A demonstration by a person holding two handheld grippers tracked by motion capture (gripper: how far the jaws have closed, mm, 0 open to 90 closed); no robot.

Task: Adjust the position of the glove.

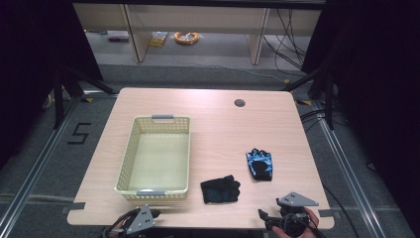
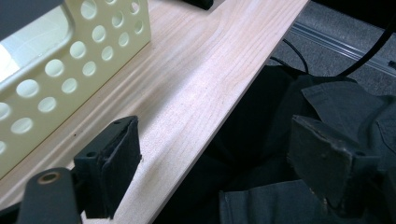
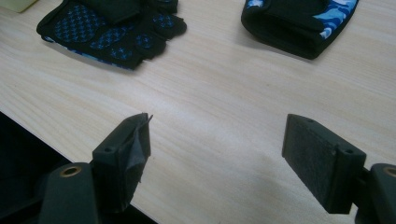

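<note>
A: Starting at the left, the left gripper (image 1: 140, 218) sits at the near edge of the tabletop (image 1: 218, 129), its fingers (image 2: 112, 163) spread wide with nothing between them, just beside the basket (image 1: 130, 153).

B: What's in the basket?

A: Nothing I can see. It is pale yellow, perforated along its walls, with a grey handle at each short end, and its floor looks bare.

B: And the gloves?

A: The black glove (image 1: 220, 189) lies near the front edge, right of the basket; in the right gripper view it shows a blue cross pattern on the palm (image 3: 109, 30). The blue glove (image 1: 259, 164), blue camouflage with black trim, lies farther back and to the right, apart from the first.

B: The right gripper?

A: The right gripper (image 1: 277, 218) is at the near right edge, fingers (image 3: 128, 156) wide apart and holding nothing, both gloves well ahead of them.
</note>
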